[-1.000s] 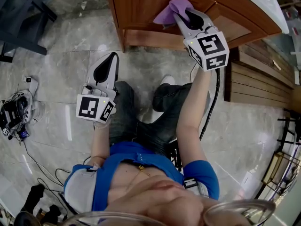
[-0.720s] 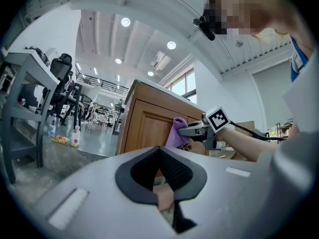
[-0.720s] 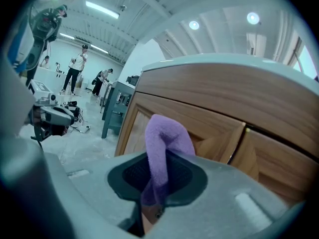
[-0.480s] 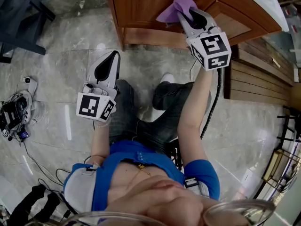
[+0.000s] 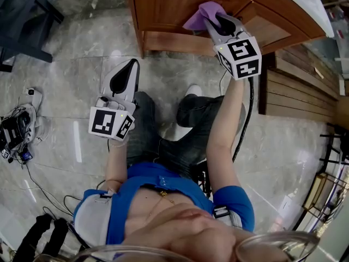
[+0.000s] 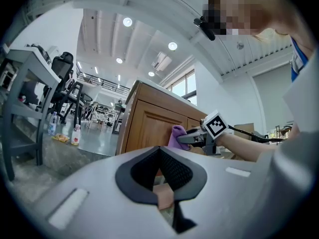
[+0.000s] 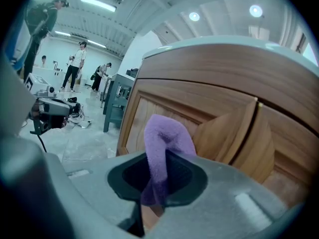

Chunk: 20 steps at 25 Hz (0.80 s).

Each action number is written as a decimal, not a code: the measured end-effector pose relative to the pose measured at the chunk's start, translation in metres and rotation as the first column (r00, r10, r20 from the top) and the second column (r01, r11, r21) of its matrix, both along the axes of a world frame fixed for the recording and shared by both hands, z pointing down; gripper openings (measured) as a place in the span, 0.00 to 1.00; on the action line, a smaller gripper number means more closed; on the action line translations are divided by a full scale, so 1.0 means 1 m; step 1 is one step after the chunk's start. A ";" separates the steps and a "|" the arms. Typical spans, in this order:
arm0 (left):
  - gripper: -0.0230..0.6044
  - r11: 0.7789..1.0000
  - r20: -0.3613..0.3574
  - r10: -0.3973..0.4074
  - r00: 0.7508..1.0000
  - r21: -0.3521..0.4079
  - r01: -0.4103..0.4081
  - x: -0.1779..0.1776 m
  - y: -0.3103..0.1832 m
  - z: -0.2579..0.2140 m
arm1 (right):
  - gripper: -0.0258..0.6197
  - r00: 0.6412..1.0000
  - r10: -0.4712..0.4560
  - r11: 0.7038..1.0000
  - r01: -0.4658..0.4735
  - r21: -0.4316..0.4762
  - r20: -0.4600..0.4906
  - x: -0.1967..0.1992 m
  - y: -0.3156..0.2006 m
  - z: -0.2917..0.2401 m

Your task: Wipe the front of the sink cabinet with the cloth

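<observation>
A purple cloth [image 5: 202, 14] is pinched in my right gripper [image 5: 214, 19] and pressed against the wooden front of the sink cabinet [image 5: 163, 7]. In the right gripper view the cloth [image 7: 163, 148] sticks up from the shut jaws just before the cabinet door panel [image 7: 219, 118]. My left gripper [image 5: 130, 65] is held low over the floor, left of the person's knee, shut with nothing in it. From the left gripper view the cabinet [image 6: 149, 131], the cloth [image 6: 176, 136] and the right gripper [image 6: 187, 138] show ahead.
A white countertop [image 5: 305, 4] overhangs the cabinet. Wooden slats [image 5: 297, 94] lie on the floor to the right. Cables and gear [image 5: 16, 132] sit on the marble floor [image 5: 71, 86] at left. A dark table leg [image 5: 24, 21] stands at the far left. The person's legs [image 5: 163, 130] are below the grippers.
The right gripper and cloth have shifted slightly along the cabinet front, right then back a little. The left gripper has stayed put.
</observation>
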<state>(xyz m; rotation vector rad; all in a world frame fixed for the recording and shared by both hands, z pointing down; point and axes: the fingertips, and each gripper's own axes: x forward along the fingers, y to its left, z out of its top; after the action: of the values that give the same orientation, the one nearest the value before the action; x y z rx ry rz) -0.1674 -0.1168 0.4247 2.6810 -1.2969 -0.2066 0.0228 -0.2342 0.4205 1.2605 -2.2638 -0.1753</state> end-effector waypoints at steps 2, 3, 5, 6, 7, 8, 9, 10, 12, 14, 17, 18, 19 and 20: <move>0.03 1.000 -0.002 0.001 1.000 -0.003 -0.001 0.001 0.000 0.001 | 0.13 1.000 0.001 1.000 -0.001 -0.020 -0.013 0.002 0.000 0.008; 0.03 1.000 -0.004 0.000 1.000 -0.003 0.000 0.001 0.000 0.001 | 0.13 1.000 0.001 0.999 -0.002 -0.033 -0.023 0.002 0.000 0.012; 0.03 1.000 -0.004 0.000 1.000 0.000 0.000 0.002 0.000 0.000 | 0.13 0.999 0.001 0.998 -0.003 -0.061 -0.039 0.002 0.000 0.021; 0.03 1.000 -0.003 0.000 1.000 0.001 0.000 0.003 0.000 0.001 | 0.13 0.999 0.002 0.998 -0.005 -0.069 -0.044 0.002 0.000 0.024; 0.04 1.000 0.000 -0.001 1.000 0.002 0.001 0.004 0.000 0.001 | 0.13 0.999 0.003 0.997 -0.007 -0.072 -0.048 0.003 -0.001 0.026; 0.03 1.000 0.001 -0.001 1.000 0.002 0.001 0.005 0.000 0.001 | 0.13 0.999 0.005 0.997 -0.009 -0.071 -0.050 0.005 -0.002 0.028; 0.03 1.000 0.002 0.000 1.000 0.002 0.000 0.006 0.000 0.001 | 0.13 0.999 0.007 0.997 -0.011 -0.071 -0.048 0.006 -0.003 0.028; 0.03 1.000 0.002 0.001 1.000 0.000 -0.001 0.006 -0.001 0.002 | 0.13 0.999 0.008 0.997 -0.012 -0.070 -0.046 0.005 -0.004 0.029; 0.03 1.000 0.006 0.003 1.000 0.000 -0.003 0.004 0.000 0.002 | 0.13 0.999 0.007 0.998 -0.010 -0.067 -0.047 0.002 -0.004 0.028; 0.03 1.000 0.010 0.002 1.000 0.003 -0.002 -0.001 0.003 0.002 | 0.13 0.999 0.004 0.998 -0.007 -0.064 -0.053 -0.004 -0.001 0.027; 0.03 1.000 0.001 0.005 1.000 0.003 -0.005 -0.004 0.005 0.001 | 0.13 0.998 -0.006 0.998 0.003 -0.059 -0.059 -0.011 0.000 0.026; 0.03 1.000 -0.002 0.006 1.000 0.002 -0.006 -0.005 0.005 0.001 | 0.13 0.998 -0.012 0.998 0.008 -0.059 -0.061 -0.013 0.000 0.027; 0.03 1.000 -0.001 0.005 1.000 0.002 -0.005 -0.005 0.005 0.001 | 0.13 0.998 -0.017 0.998 0.013 -0.060 -0.062 -0.015 0.000 0.028; 0.03 1.000 0.002 0.003 1.000 0.003 -0.003 -0.005 0.005 0.001 | 0.13 0.998 -0.023 0.998 0.019 -0.061 -0.062 -0.017 -0.001 0.028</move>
<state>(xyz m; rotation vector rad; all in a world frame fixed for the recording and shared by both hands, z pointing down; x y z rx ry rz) -0.1722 -0.1116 0.4260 2.6865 -1.2940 -0.2057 0.0058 -0.2347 0.4489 1.1838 -2.2129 -0.1506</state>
